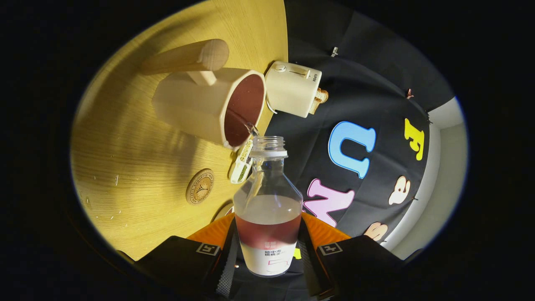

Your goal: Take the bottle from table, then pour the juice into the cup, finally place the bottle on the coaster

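Note:
My gripper (267, 255) is shut on a clear, uncapped bottle (267, 209) that is partly filled with red juice. The whole view is rolled over, so the bottle is tipped. Its open mouth (268, 143) sits right at the rim of a cream cup (209, 106) with a wooden handle (188, 58), just beyond the fingers. A thin stream of juice runs from the mouth into the cup, whose inside shows dark red. A round wooden coaster (199, 186) lies on the table beside the bottle, nearer to the fingers than the cup.
The wooden table (138, 159) ends at an edge against the black cloth wall. A cream toaster (292, 88) holding bread stands just past the cup. A small tag or packet (241, 164) hangs by the bottle's neck.

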`<state>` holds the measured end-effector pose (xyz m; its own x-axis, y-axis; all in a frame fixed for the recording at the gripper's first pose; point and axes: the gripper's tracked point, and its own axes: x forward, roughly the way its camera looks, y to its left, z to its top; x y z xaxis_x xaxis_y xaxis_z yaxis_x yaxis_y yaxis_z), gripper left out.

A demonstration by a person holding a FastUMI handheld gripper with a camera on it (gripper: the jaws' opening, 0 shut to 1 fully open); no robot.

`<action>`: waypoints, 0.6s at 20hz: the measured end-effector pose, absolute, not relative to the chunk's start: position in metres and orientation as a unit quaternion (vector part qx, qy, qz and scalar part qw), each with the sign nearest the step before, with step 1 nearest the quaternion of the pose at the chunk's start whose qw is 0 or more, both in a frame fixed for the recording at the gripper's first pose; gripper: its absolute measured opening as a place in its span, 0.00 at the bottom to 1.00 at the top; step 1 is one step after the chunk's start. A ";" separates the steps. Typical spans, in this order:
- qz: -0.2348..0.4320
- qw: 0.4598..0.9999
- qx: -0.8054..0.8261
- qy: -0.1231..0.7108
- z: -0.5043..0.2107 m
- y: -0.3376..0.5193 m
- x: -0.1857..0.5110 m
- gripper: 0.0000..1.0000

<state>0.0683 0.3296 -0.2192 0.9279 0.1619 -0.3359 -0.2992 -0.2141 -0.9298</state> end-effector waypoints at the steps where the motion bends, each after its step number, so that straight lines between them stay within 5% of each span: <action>1: 0.184 0.624 -0.758 0.043 -0.218 0.330 0.069 0.70; 12: 0.192 0.592 -0.783 0.010 -0.210 0.337 0.073 0.70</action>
<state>0.0732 0.3375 -0.2104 0.9259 0.2122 -0.3127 -0.2431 -0.2991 -0.9227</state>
